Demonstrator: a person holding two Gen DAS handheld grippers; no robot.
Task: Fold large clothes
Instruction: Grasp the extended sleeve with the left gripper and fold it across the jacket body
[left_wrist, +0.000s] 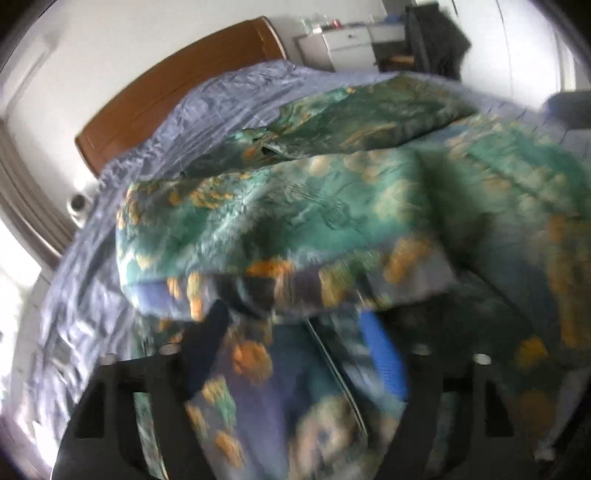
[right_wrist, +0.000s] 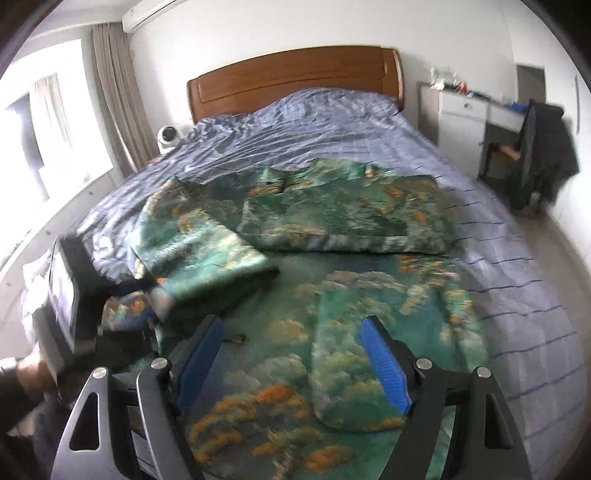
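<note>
A large green garment with orange and cream print lies on the bed, its sleeves folded over the body. My right gripper is open and empty just above its lower part. My left gripper shows at the left of the right wrist view, holding a bunched edge of the garment near the folded left sleeve. In the blurred left wrist view the garment drapes over my left gripper, and cloth fills the gap between its fingers.
The bed has a lilac checked cover and a wooden headboard. A white fan stands at its left. A white cabinet and a chair with dark clothes stand at the right. A window with curtains is at the left.
</note>
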